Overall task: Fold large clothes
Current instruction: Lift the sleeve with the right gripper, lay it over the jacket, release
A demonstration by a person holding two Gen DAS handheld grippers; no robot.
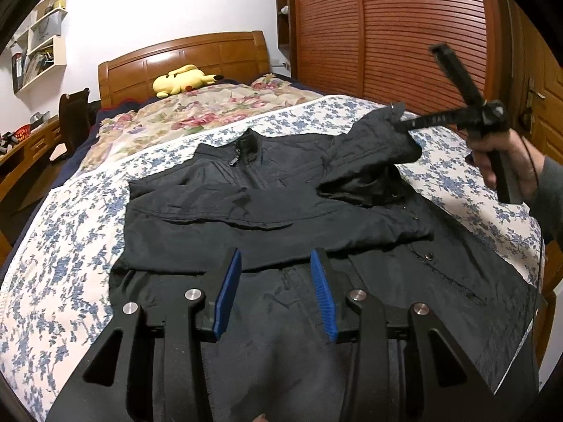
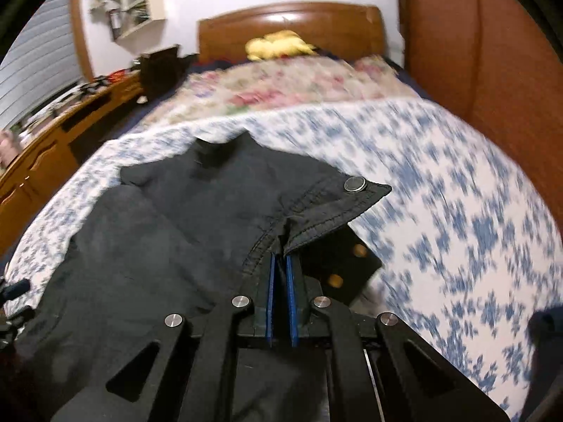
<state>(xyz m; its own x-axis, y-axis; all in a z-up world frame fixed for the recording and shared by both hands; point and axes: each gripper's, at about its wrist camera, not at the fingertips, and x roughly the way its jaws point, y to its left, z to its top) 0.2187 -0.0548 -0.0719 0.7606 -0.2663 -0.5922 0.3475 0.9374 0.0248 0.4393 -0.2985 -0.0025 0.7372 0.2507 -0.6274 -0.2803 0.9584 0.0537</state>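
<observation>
A black jacket [image 1: 267, 211] lies front up on the blue-flowered sheet [image 1: 70, 246], its collar toward the headboard. One sleeve [image 1: 211, 207] is folded across the chest. My left gripper [image 1: 276, 256] hovers open over the jacket's lower part, with no cloth between its blue pads [image 1: 228, 292]. My right gripper [image 1: 401, 125], held by a hand [image 1: 492, 154], has the other sleeve [image 1: 366, 151] lifted off the bed. In the right wrist view the right gripper [image 2: 281, 256] is shut on that sleeve's cuff [image 2: 334, 207], beside a metal snap [image 2: 355, 183].
A yellow plush toy [image 1: 183, 79] lies by the wooden headboard [image 1: 197, 56] on a rose-patterned quilt [image 1: 197, 112]. A slatted wooden wardrobe [image 1: 387, 28] stands along the bed's right side. A wooden desk [image 2: 52, 147] and wall shelves [image 1: 42, 52] are on the left.
</observation>
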